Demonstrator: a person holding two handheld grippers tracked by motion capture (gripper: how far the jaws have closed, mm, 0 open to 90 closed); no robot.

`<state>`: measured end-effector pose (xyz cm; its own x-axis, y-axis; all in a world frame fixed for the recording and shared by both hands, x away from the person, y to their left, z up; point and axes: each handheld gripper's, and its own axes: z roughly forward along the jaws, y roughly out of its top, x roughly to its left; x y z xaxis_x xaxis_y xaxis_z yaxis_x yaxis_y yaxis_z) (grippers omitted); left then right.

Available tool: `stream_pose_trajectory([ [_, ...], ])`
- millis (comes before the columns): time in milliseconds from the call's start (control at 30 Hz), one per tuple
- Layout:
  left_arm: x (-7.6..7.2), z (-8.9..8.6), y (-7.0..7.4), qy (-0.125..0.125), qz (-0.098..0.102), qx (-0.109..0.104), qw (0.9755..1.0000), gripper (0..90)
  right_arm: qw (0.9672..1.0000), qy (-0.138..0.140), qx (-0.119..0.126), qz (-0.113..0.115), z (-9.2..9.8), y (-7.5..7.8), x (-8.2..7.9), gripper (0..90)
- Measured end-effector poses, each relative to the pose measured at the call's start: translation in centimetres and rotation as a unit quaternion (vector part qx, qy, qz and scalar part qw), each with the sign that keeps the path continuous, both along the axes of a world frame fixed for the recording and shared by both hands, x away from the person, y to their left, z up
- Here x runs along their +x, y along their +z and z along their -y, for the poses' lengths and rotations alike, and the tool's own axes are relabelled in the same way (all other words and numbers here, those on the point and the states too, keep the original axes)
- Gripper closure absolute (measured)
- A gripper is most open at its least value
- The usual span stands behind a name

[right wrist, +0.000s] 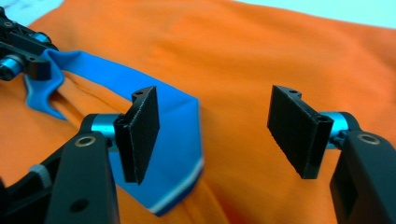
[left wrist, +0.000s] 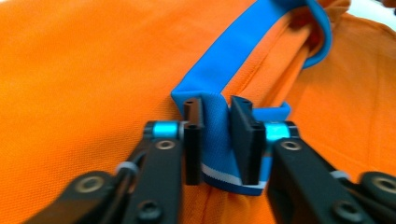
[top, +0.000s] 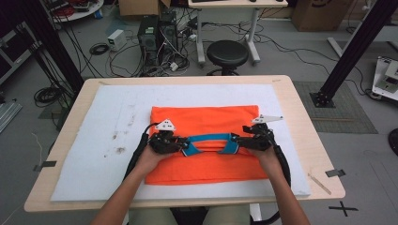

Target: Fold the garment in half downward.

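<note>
An orange shirt (top: 206,122) lies folded on the white mat, with its blue collar (top: 209,138) running across the middle. My left gripper (top: 185,146) is at the collar's left end. In the left gripper view, my left gripper (left wrist: 217,135) is shut on that end of the blue collar (left wrist: 233,51), with the fabric bunched between the pads. My right gripper (top: 233,143) is at the collar's right end. In the right gripper view, my right gripper (right wrist: 215,126) stands wide open over the shirt, and the collar tip (right wrist: 177,140) lies below one jaw, untouched.
The white mat (top: 112,140) covers most of the wooden table (top: 309,131) and is stained at the left. Beyond the far edge stand a black stool (top: 227,54), computer cases (top: 157,33) and loose cables on the floor.
</note>
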<state>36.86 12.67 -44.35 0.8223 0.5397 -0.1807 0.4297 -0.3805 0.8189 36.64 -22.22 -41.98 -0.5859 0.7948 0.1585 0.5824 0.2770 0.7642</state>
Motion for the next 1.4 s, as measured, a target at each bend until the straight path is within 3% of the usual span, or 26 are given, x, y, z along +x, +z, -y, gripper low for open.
stream_pose_trajectory([
  [133,-1.2,-0.4,0.3,-0.014,0.024,-0.018,0.9995,78.2,0.9995,0.026,0.009,-0.012,-0.8,-0.2,0.2,34.3],
  [267,-2.2,-0.8,0.4,-0.029,0.037,-0.031,0.9984,78.2,0.9981,0.043,0.007,-0.043,-1.6,-1.0,0.7,35.8],
  [333,-2.6,-0.9,0.3,-0.036,0.038,-0.033,0.9981,78.1,0.9962,0.066,0.006,-0.057,-1.7,-1.2,0.7,57.4],
  [400,-2.9,-1.1,0.3,-0.037,0.035,-0.036,0.9980,77.4,0.9961,0.079,0.002,-0.039,-1.6,-1.0,0.2,77.5],
  [467,-2.9,-1.4,0.3,-0.031,0.025,-0.048,0.9981,68.0,0.9963,0.085,-0.002,-0.016,-1.3,-0.6,-0.4,84.8],
  [533,-2.8,-1.7,0.4,-0.019,0.014,-0.055,0.9982,48.3,0.9954,0.096,0.003,-0.004,-1.0,-0.4,-1.1,85.2],
  [567,-2.7,-1.8,0.4,-0.013,0.013,-0.056,0.9983,44.1,0.9953,0.097,0.003,0.001,-0.9,-0.4,-1.3,85.3],
  [700,-2.3,-1.6,0.2,-0.007,-0.005,-0.060,0.9982,39.0,0.9941,0.105,0.015,0.021,-0.6,-0.4,-2.9,85.2],
  [800,-2.5,-0.5,0.0,-0.031,-0.011,-0.050,0.9982,40.3,0.9941,0.105,0.020,0.018,-0.5,-0.7,-3.5,84.8],
  [967,-3.1,0.4,-0.3,-0.055,0.002,-0.032,0.9980,60.6,0.9944,0.101,0.026,0.019,-0.3,-0.2,-3.9,77.0],
  [1100,-3.6,0.1,-0.3,-0.064,0.010,-0.038,0.9972,61.8,0.9955,0.081,0.041,0.025,0.0,0.8,-3.9,57.7],
  [1200,-4.2,-0.1,-0.1,-0.075,0.013,-0.048,0.9959,60.6,0.9960,0.063,0.054,0.034,0.0,1.3,-3.7,51.3],
  [1267,-4.6,-0.4,0.0,-0.091,0.010,-0.055,0.9943,59.6,0.9970,0.046,0.052,0.032,-0.2,1.4,-3.5,52.2],
  [1400,-5.4,-1.0,-0.1,-0.110,0.002,-0.054,0.9925,57.3,0.9987,0.037,0.027,0.023,-1.0,1.1,-3.0,65.2],
])
